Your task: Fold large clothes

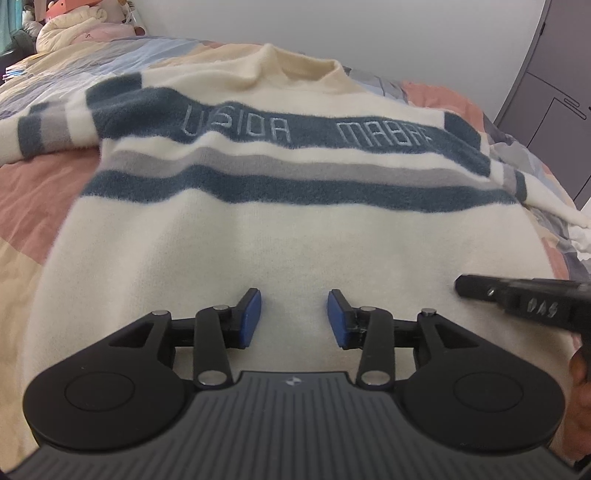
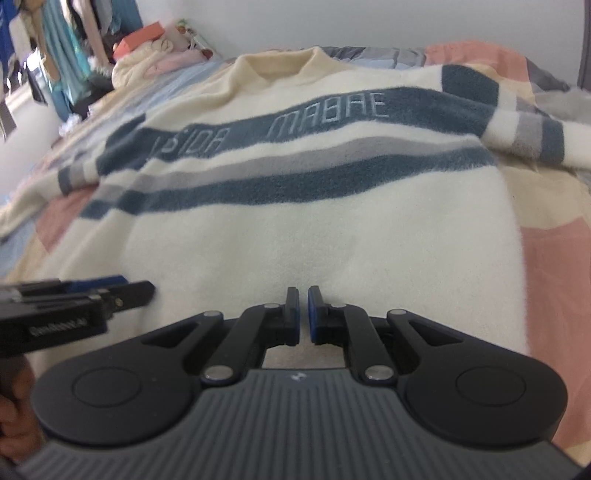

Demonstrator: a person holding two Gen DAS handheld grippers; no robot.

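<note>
A cream sweater with dark blue and grey chest stripes and lettering lies spread flat on the bed, collar at the far end, sleeves out to both sides. It also shows in the right wrist view. My left gripper is open and empty, low over the sweater's lower part near the hem. My right gripper has its blue pads almost together with only a narrow gap, nothing between them, over the same lower part. Each gripper shows in the other's view: the right one and the left one, side by side.
The bed is covered by a patchwork quilt in pink, cream and blue. A heap of pale bedding and clothes lies at the far left. A grey wardrobe stands at the right. Hanging clothes are at far left.
</note>
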